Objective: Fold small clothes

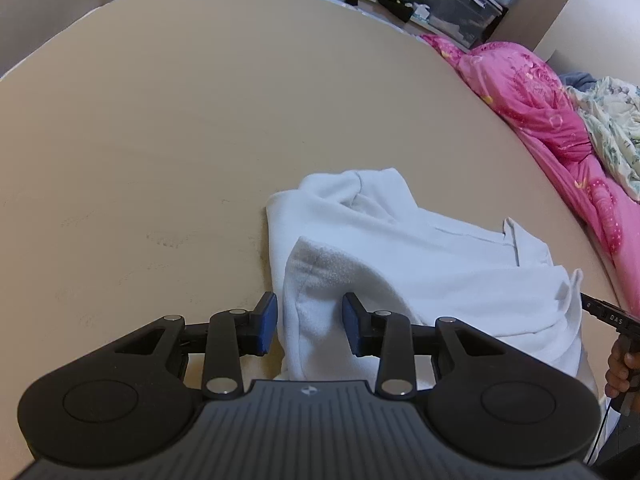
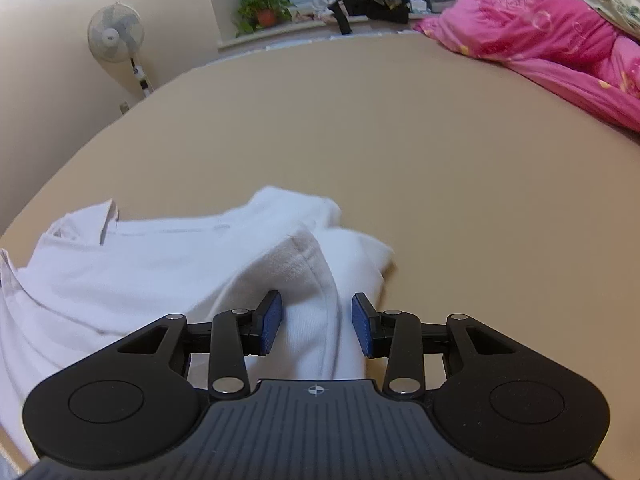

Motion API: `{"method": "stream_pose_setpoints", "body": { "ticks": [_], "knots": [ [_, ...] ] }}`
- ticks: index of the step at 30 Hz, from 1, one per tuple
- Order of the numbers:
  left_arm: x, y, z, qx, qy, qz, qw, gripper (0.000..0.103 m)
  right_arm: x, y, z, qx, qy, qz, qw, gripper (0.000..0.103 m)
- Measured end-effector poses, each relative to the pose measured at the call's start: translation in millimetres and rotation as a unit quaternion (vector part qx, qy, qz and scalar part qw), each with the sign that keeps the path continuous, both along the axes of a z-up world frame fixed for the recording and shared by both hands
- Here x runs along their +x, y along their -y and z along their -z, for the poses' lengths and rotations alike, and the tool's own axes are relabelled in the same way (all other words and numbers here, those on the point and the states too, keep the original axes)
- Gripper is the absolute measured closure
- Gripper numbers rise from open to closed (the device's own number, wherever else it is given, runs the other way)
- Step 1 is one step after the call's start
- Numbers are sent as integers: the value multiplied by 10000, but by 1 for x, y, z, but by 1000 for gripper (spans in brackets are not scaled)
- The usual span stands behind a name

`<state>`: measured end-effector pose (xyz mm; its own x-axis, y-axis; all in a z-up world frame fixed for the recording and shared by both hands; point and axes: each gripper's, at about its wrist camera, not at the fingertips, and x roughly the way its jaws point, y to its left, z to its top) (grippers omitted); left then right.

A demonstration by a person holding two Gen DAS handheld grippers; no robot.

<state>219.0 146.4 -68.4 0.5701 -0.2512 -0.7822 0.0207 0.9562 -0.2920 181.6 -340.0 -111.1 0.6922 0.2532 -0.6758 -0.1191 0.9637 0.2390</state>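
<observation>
Left wrist view: left claw [image 1: 309,324] and right claw [image 2: 317,325] stand part-open, gripping nothing, white garment [image 1: 420,256] between each claw's pads; fold apparently laid, smoothing likely next.

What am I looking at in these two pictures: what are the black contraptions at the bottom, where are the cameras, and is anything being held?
No robot here: a person carries a hand-held two-finger gripper in each hand, and each has a wide-angle camera looking forward along its fingers. One picture is from the left gripper, the other from the right gripper. The black arms with blue pads are the fingers.

On the broad tan surface lies a crumpled white soft-fabric garment, only partly folded. A raised fold of it sits between each gripper's jaws, but the pads stand apart with visible gaps, so nothing is gripped.

Beyond the surface lie a pink patterned quilt and room clutter. At the left view's right edge, the person's hand holds the other gripper.
</observation>
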Motion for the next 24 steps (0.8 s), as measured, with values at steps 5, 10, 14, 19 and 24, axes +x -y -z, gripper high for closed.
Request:
{"method": "stream_pose_setpoints", "body": {
  "ticks": [5, 10, 14, 19, 24],
  "knots": [
    [1, 1, -7, 214, 328, 21, 9992, 98, 14, -6, 4, -68, 120, -110, 9998, 76],
    [0, -1, -30, 319, 1186, -187, 9923, 99, 12, 12, -22, 619, 888, 486, 9929, 99],
    [21, 1, -22, 451, 1186, -410, 9911, 99, 19, 20, -27, 728, 1108, 1203, 9838, 99],
    [43, 11, -3, 770, 843, -377, 9927, 99, 49, 10, 2, 359, 245, 1322, 9903, 99],
    [43, 6, -21, 407, 1671, -627, 9831, 99, 48, 9, -21, 515, 1082, 1516, 9811, 99]
  ]
}}
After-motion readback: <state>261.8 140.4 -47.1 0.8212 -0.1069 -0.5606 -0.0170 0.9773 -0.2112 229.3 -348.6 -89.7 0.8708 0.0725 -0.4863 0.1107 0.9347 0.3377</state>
